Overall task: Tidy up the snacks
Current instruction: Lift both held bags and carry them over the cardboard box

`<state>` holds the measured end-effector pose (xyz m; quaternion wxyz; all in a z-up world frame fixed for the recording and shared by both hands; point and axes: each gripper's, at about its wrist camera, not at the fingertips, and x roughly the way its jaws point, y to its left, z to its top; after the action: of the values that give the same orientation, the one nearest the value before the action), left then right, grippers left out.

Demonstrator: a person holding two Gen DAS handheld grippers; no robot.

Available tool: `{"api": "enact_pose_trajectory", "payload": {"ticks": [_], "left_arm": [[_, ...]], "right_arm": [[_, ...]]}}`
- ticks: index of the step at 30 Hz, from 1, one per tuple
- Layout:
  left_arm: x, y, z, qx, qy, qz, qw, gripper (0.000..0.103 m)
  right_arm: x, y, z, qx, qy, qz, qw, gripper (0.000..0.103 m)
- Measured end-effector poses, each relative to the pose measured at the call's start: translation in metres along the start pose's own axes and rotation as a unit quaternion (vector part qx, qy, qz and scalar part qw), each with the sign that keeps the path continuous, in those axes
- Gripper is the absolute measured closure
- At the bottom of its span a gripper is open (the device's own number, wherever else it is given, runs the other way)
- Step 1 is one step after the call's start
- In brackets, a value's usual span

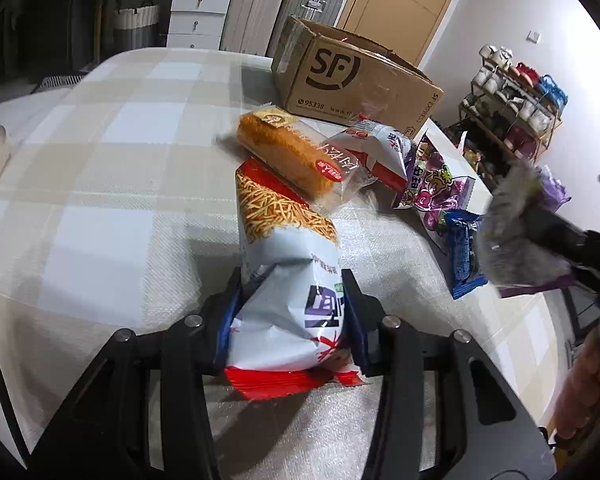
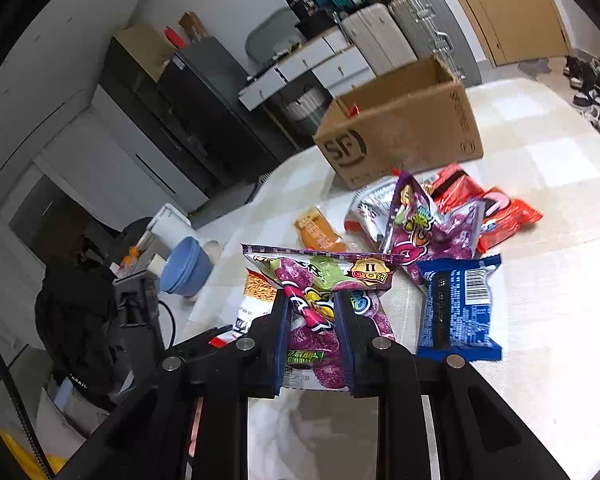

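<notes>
My left gripper [image 1: 291, 280] is shut on a white and red bag of noodle-stick snacks [image 1: 283, 248], held just above the checked tablecloth. My right gripper [image 2: 311, 300] is shut on a purple candy bag [image 2: 320, 280]. The open SF cardboard box [image 1: 352, 76] stands at the far side of the table; it also shows in the right wrist view [image 2: 404, 128]. An orange bread pack [image 1: 287, 152], a red and white bag [image 1: 380, 152], another purple candy bag [image 2: 428, 224], a blue wafer pack [image 2: 460, 308] and red packs [image 2: 500, 216] lie between the grippers and the box.
The table's right edge [image 1: 460, 160] runs close to the snack pile. A shoe rack [image 1: 512, 112] stands beyond it. Blue bowls [image 2: 185, 268] and a white container [image 2: 167, 224] sit at the table's left edge. Suitcases [image 2: 400, 36] and drawers stand behind the box.
</notes>
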<state>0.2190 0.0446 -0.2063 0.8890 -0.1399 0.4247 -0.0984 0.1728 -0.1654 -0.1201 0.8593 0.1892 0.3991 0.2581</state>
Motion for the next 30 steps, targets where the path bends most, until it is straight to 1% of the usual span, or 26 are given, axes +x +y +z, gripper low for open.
{"api": "enact_pose_trajectory", "payload": {"ticks": [2, 6, 10, 12, 15, 19, 21, 25, 30], "left_arm": [[-0.008, -0.003, 0.001, 0.001, -0.005, 0.000, 1.0000, 0.062], [-0.033, -0.017, 0.004, 0.019, -0.024, 0.003, 0.9995, 0.062], [-0.059, -0.032, 0.004, 0.027, -0.039, 0.008, 0.9989, 0.062], [-0.070, -0.039, 0.002, 0.031, -0.042, 0.006, 0.9986, 0.062], [-0.087, -0.050, -0.005, 0.038, -0.047, 0.001, 0.9982, 0.062], [-0.105, -0.062, -0.017, 0.053, -0.050, 0.001, 0.9974, 0.062], [-0.115, -0.066, -0.026, 0.059, -0.052, -0.003, 0.9969, 0.062], [-0.130, -0.070, -0.039, 0.061, -0.054, -0.006, 0.9967, 0.062], [-0.139, -0.072, -0.045, 0.059, -0.054, -0.008, 0.9968, 0.062]], "right_arm": [[-0.014, 0.005, -0.002, -0.016, -0.007, -0.013, 1.000, 0.081], [-0.043, 0.011, -0.006, -0.040, -0.036, -0.027, 0.998, 0.081], [-0.063, 0.012, -0.012, -0.049, -0.050, -0.034, 0.997, 0.081], [-0.072, 0.012, -0.018, -0.054, -0.057, -0.043, 0.996, 0.081], [-0.084, 0.009, -0.026, -0.055, -0.064, -0.045, 0.995, 0.081], [-0.097, 0.003, -0.037, -0.053, -0.067, -0.042, 0.995, 0.081], [-0.102, 0.002, -0.042, -0.052, -0.066, -0.047, 0.995, 0.081], [-0.109, 0.001, -0.050, -0.046, -0.064, -0.042, 0.996, 0.081], [-0.108, -0.001, -0.054, -0.042, -0.063, -0.042, 0.996, 0.081]]}}
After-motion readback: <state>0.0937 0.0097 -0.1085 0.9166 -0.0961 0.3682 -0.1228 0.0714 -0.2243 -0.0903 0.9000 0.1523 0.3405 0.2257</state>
